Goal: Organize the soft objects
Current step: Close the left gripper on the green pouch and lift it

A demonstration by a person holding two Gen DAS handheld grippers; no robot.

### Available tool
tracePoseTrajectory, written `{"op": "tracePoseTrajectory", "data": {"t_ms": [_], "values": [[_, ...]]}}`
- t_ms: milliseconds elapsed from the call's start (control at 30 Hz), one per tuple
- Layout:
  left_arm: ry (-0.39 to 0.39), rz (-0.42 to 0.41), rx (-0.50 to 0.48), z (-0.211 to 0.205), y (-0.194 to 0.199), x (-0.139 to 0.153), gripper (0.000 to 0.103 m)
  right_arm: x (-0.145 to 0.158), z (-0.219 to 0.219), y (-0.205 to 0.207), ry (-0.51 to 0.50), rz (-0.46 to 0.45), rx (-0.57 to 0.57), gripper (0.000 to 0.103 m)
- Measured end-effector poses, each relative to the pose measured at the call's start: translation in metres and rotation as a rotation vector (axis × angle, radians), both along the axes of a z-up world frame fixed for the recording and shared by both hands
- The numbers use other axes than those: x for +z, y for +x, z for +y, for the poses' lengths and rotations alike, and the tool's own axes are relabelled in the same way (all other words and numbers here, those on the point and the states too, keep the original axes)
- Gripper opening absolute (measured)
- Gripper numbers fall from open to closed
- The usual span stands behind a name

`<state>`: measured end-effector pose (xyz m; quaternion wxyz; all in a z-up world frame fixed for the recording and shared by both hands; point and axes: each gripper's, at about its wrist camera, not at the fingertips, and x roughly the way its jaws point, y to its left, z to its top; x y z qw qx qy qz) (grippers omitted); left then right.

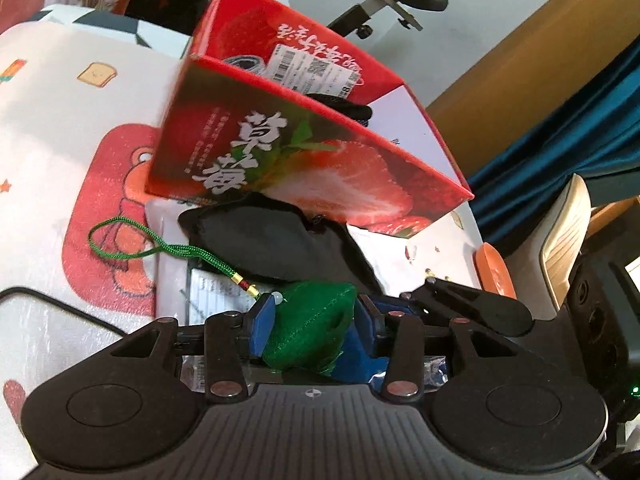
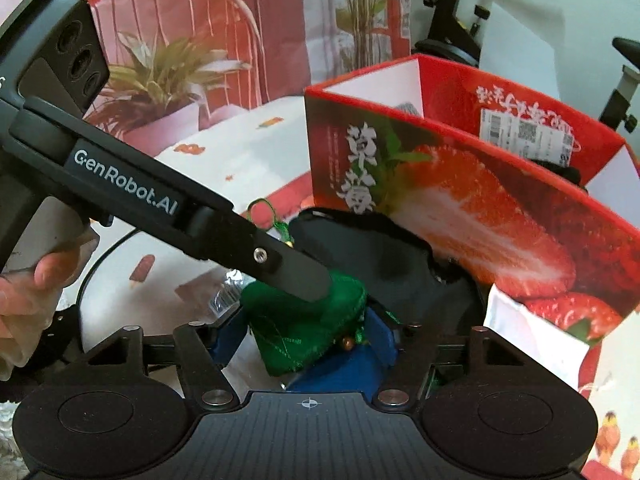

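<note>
one green sachet [image 1: 308, 328] clamped in both claws, not yet boxed.
left claw [image 1: 316, 328] and right claw [image 2: 308, 340] grip it; black pouch [image 1: 264, 240] waits beside the strawberry box [image 1: 304, 160].

Each fisheye camera sits just behind its own hand-held gripper and looks forward and steeply down along the two fingers, very close to the things below. The left wrist view faces the red strawberry-printed cardboard box [image 1: 304, 152] from its left corner. The right wrist view faces that box [image 2: 460, 208] from nearer its long printed side. Both views share the box, the small green knitted pouch [image 1: 312, 328] [image 2: 304, 328] and the black cloth bag [image 1: 272, 236] [image 2: 384, 256].
</note>
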<state>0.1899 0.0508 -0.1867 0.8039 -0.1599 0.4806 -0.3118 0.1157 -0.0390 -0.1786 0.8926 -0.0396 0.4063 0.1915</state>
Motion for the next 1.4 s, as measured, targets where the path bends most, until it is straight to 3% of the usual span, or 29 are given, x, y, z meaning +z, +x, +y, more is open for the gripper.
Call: {"op": "tracePoseTrajectory", "data": {"t_ms": [100, 300, 533, 900, 1400], "values": [[-0.004, 0.015, 0.030, 0.006, -0.003, -0.006, 0.045, -0.001, 0.001, -0.003, 0.020, -0.002, -0.006, 0.054], [-0.024, 0.043, 0.069, 0.013, -0.009, -0.012, 0.045, -0.001, 0.008, -0.008, -0.011, -0.022, 0.019, 0.052], [0.009, -0.013, 0.042, 0.002, -0.013, 0.002, 0.048, 0.017, 0.010, -0.011, -0.032, -0.100, 0.037, 0.049], [-0.018, -0.191, 0.040, 0.000, -0.002, 0.066, 0.048, 0.073, -0.001, -0.004, -0.060, -0.318, 0.076, 0.046], [-0.044, -0.417, 0.050, -0.020, 0.041, 0.151, 0.048, 0.153, -0.030, 0.049, -0.088, -0.507, 0.114, 0.047]]}}
